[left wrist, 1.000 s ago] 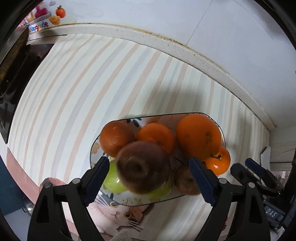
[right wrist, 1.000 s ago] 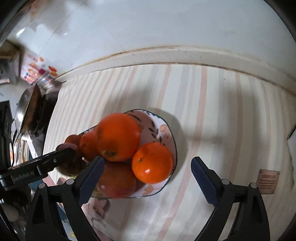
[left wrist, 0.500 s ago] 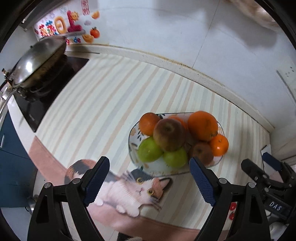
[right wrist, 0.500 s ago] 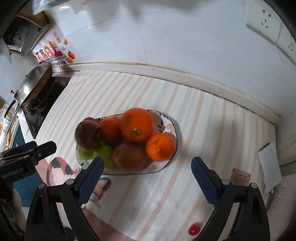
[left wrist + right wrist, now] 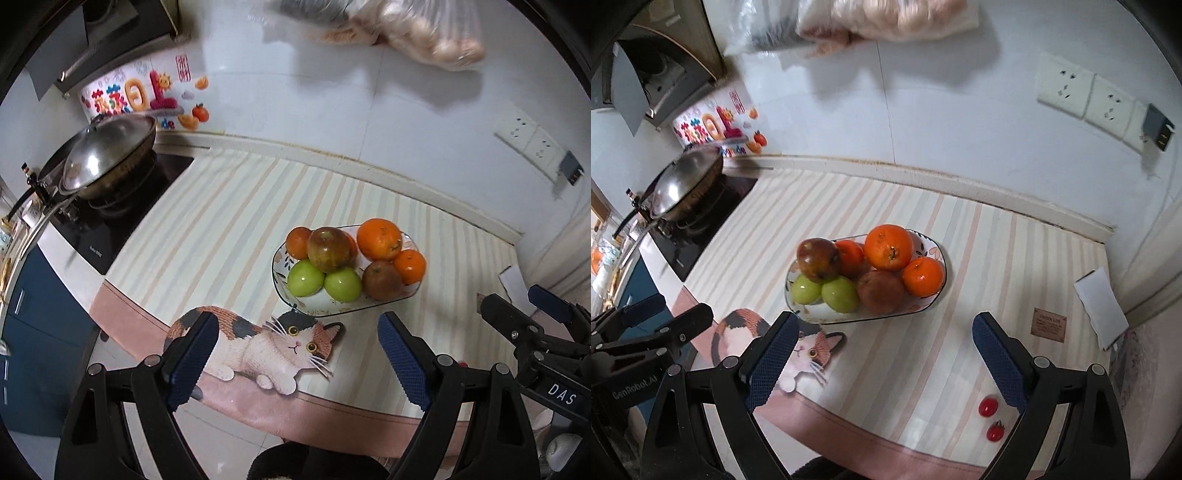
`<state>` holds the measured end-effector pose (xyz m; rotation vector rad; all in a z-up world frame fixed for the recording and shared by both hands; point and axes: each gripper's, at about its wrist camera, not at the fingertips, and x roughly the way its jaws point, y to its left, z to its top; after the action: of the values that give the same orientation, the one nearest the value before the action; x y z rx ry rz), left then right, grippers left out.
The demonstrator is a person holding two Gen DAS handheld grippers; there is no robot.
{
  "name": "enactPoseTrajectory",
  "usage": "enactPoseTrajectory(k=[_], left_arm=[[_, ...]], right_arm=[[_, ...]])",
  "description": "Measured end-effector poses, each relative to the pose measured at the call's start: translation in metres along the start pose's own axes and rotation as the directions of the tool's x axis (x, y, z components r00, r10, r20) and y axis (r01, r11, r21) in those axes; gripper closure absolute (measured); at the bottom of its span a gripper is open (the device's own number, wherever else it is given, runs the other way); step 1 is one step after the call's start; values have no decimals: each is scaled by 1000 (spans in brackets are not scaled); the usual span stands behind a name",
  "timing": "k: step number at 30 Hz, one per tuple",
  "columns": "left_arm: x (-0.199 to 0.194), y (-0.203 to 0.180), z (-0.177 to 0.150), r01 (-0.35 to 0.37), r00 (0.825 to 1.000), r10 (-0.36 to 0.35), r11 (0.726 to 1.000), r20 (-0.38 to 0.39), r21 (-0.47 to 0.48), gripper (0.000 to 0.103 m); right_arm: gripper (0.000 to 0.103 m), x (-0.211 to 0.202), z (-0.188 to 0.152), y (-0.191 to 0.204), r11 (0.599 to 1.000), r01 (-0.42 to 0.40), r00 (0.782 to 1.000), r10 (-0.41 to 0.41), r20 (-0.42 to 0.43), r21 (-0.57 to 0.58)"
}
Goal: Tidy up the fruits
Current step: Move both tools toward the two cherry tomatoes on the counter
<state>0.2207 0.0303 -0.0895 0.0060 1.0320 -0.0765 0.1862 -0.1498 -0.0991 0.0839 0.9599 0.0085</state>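
Home kitchen, wok (image 5: 107, 155) on stove (image 5: 122, 221), range hood (image 5: 661, 74)

**Both grippers held open and empty**

The left black two-finger gripper with blue ridged pads (image 5: 295, 354) had its jaws spread wide, with nothing between the pads. It pointed forward and downward, its black finger arms splaying out from the bottom of the left wrist view.

The right black two-finger gripper with blue ridged pads (image 5: 886, 360) was parted just as wide and gripped nothing. It sat beside the left one; each showed at the edge of the other's view, apart and not touching.
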Motion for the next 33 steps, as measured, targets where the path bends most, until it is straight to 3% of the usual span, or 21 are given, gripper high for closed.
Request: enactPoseTrajectory(k=[8,19,26,33], left_arm=[[-34,0,-14,18,998,-19,1000,57,24,15],[-44,-6,-24,7,998,-8,1000,59,22,15],[-33,-24,-20,-10,999,9,1000,39,29,15],[20,-83,-19,-4,999,12,988,-46,156,15]], right_arm=[[6,-54,-18,12,1000,13,997,-14,75,8],[6,-65,-26,8,999,-30,996,28,81,22],[6,-50,-27,-44,984,-96,995,89,50,153],[7,-10,-54,-131,954,10,999,4,-46,299]])
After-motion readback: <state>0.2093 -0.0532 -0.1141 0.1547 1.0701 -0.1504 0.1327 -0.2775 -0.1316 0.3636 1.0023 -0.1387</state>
